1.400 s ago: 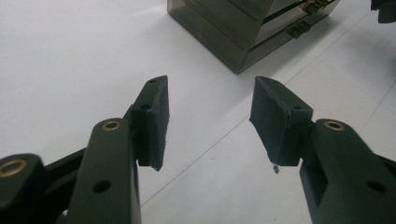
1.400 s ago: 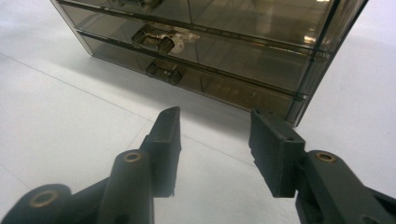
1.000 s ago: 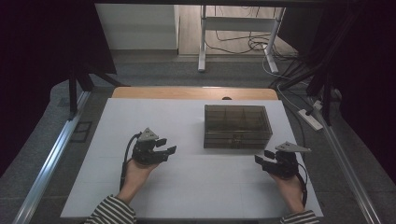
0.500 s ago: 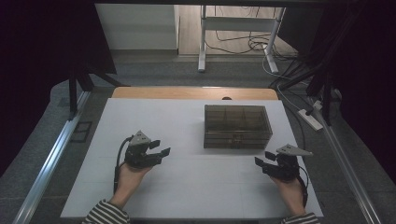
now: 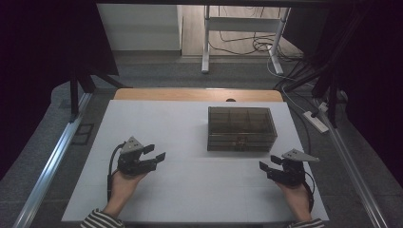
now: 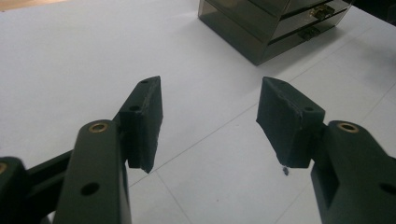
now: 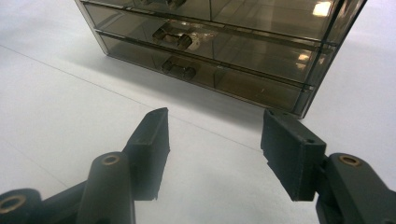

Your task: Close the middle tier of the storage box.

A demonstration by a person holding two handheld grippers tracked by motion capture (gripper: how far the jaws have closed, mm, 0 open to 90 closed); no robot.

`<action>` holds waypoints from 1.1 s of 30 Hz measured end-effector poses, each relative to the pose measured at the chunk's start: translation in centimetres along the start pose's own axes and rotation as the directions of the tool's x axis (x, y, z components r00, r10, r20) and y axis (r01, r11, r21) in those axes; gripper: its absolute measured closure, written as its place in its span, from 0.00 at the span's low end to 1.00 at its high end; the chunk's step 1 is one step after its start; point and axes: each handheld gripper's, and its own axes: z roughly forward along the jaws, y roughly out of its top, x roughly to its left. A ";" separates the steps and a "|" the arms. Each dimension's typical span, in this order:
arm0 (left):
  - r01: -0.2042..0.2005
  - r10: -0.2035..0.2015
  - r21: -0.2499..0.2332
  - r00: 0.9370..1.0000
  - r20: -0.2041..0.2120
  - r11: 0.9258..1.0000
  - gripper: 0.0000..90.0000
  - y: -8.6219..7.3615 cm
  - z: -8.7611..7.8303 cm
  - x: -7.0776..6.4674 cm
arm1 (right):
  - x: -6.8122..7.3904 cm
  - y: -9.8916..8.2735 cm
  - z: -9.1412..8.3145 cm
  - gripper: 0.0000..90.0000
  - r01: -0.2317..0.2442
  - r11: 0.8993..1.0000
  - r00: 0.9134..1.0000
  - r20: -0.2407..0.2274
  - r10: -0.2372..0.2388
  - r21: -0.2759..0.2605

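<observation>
Smoked drawer box sits ahead, between left tool and right tool, both released, empty.

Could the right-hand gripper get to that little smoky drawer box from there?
Probably yes: the right gripper is open, pointing toward the drawer box, with bare white table between them.

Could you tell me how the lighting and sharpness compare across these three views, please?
High view: dim, dark surroundings, the table evenly lit. Left gripper view: bright table, near jaws soft. Right gripper view: glare patches on the smoked box, which casts a soft shadow towards the camera.
</observation>
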 end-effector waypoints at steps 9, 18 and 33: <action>0.006 -0.006 -0.012 1.000 -0.013 1.000 0.45 -0.7 -0.9 0.4 | 0.1 -0.2 -0.4 0.45 -0.002 1.000 1.000 0.001 0.002 -0.014; 0.010 -0.011 -0.025 1.000 -0.019 1.000 0.44 -1.4 -1.6 0.6 | 0.2 -0.4 -0.9 0.44 0.001 1.000 1.000 -0.001 -0.001 -0.031; 0.025 -0.027 -0.050 0.999 -0.033 0.998 0.42 -2.6 -2.8 1.0 | 0.2 -1.1 -1.7 0.41 0.003 0.999 1.000 0.008 -0.002 -0.049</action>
